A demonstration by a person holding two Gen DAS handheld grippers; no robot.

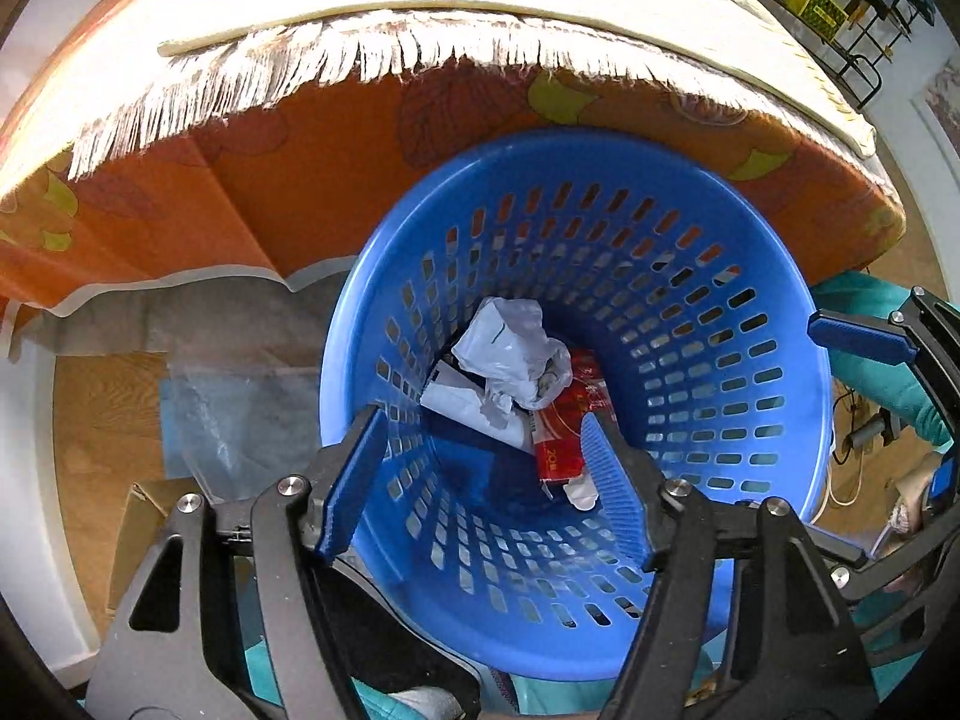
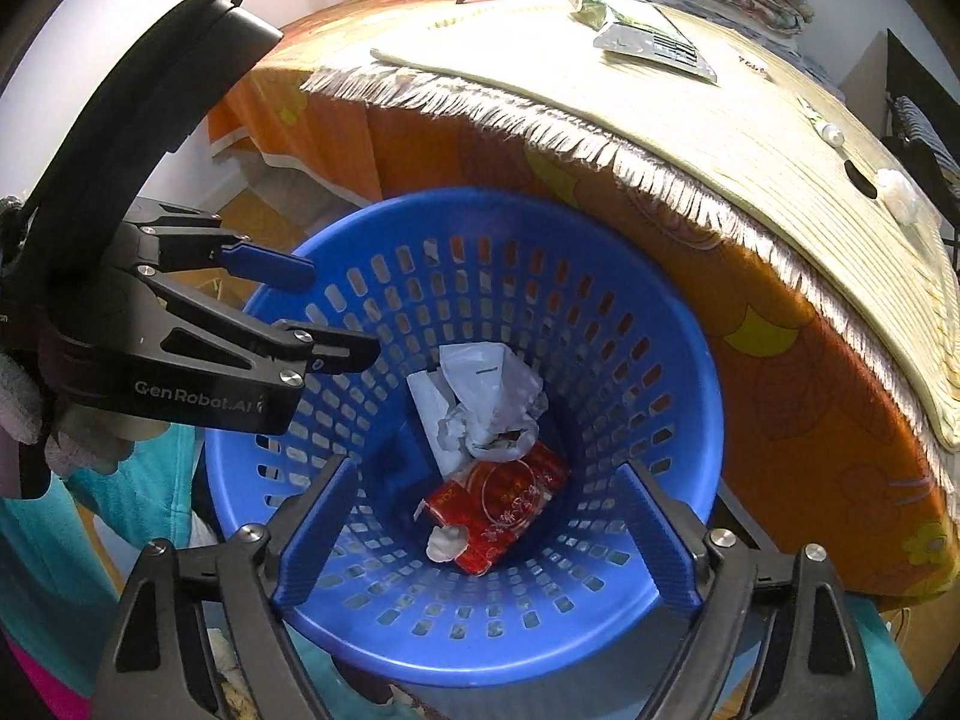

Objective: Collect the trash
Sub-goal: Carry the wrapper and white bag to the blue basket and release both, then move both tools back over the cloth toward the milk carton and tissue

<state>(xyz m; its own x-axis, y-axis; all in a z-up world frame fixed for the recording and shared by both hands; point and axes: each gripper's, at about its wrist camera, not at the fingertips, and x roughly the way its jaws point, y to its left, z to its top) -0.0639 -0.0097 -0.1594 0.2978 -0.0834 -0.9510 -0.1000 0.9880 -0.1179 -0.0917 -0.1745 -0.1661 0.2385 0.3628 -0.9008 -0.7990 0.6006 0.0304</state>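
Both claws, left gripper (image 1: 480, 480) and right gripper (image 2: 486, 534), gape wide and empty over the blue basket (image 2: 696, 360), which holds a crumpled bag (image 2: 492, 396) and red packet (image 2: 504, 504). A green wrapper (image 2: 648, 36) waits near the bed's (image 2: 780, 360) far edge.

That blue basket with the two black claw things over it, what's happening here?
A person is collecting trash with a handheld gripper in each hand. Both the left gripper and the right gripper hang open and empty over the blue perforated plastic basket. Inside it lie a crumpled white plastic bag and a red printed carton. On the straw-coloured fringed mat covering the table, a green-and-silver foil wrapper remains uncollected.
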